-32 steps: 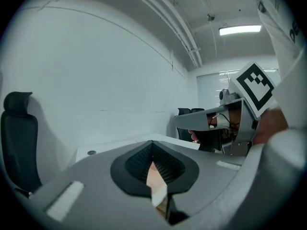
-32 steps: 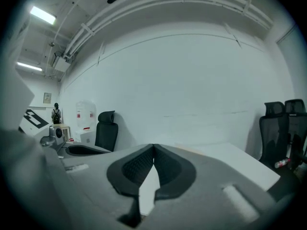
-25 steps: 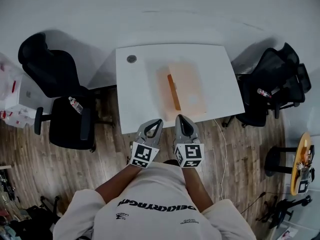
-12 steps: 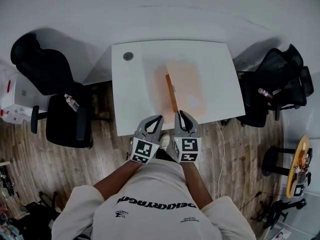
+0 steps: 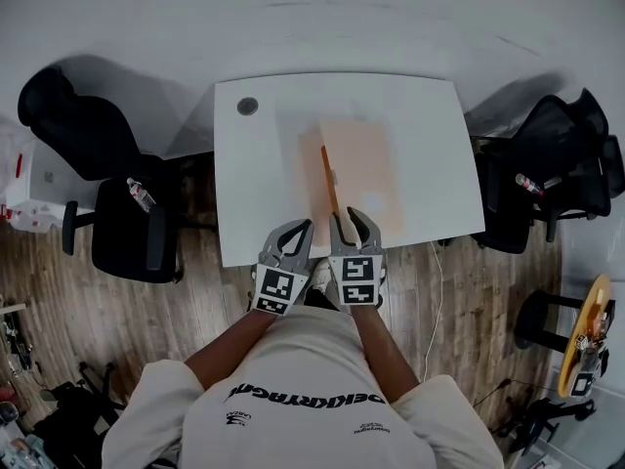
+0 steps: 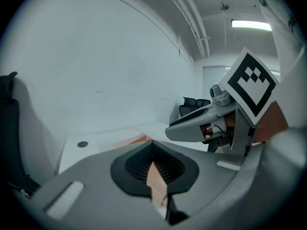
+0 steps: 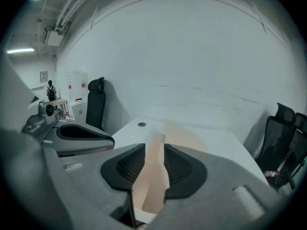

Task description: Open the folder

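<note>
**Orange folder lies closed on the white surface, both tools at its near end**

The folder (image 5: pixel 361 169) lies flat near the middle of the surface (image 5: pixel 264 164), its darker orange spine (image 5: pixel 328 179) running away from the person.

The right hand-held gripper (image 5: pixel 353 219) hovers at the near end of the folder, over the surface's front edge. Its jaws have just been opening and now stand apart. The folder shows through the gap between them, and the pads are not pressing on it.

Just beside it, the left hand-held gripper (image 5: pixel 303 226) has its jaws drawn together – only a thin wedge shows between the pads, and they hold nothing.

A round grommet (image 5: pixel 247 106) sits in the surface's far left corner. Black office chairs stand on either side – the left chair (image 5: pixel 107 193) carries a bottle (image 5: pixel 140 193), and the right chair (image 5: pixel 562 164) stands on the wooden floor (image 5: pixel 117 311).
</note>
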A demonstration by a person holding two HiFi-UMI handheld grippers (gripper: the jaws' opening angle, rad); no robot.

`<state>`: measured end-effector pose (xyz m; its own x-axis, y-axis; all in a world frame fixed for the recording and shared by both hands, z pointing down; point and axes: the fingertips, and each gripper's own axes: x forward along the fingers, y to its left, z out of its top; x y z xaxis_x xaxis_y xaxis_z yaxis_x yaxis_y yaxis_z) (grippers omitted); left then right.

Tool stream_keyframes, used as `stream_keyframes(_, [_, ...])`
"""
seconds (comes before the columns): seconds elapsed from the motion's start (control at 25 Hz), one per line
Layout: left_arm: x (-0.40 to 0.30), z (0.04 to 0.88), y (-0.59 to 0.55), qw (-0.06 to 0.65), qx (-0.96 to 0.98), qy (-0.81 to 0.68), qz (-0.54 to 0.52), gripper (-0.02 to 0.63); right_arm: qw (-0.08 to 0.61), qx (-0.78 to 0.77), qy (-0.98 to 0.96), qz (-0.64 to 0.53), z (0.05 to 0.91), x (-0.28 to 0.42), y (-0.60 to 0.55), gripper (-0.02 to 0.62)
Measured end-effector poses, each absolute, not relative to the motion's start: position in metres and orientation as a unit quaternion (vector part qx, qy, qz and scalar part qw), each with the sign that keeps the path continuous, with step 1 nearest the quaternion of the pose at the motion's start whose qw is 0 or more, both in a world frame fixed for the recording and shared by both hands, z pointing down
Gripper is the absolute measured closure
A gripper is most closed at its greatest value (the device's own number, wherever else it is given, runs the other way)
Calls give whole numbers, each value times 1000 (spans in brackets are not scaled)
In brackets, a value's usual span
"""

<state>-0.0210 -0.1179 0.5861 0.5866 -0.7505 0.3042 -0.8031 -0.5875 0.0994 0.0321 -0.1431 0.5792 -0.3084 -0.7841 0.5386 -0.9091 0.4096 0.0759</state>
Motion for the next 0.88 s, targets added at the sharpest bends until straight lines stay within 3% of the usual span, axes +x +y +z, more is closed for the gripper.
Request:
stream_keyframes(0.28, [-15,599,-119,120,879,-441,133,609,333,511,-783,126,611,35,-151,443])
stream_keyframes(0.56, [-19,611,-120,125,876,-444,144,609,387,501,-766,110,631,31,-150,440])
stream_keyframes(0.88, [-7,615,-124,124,880,-434,146,609,391,515,-758,91,624,44,-154,511])
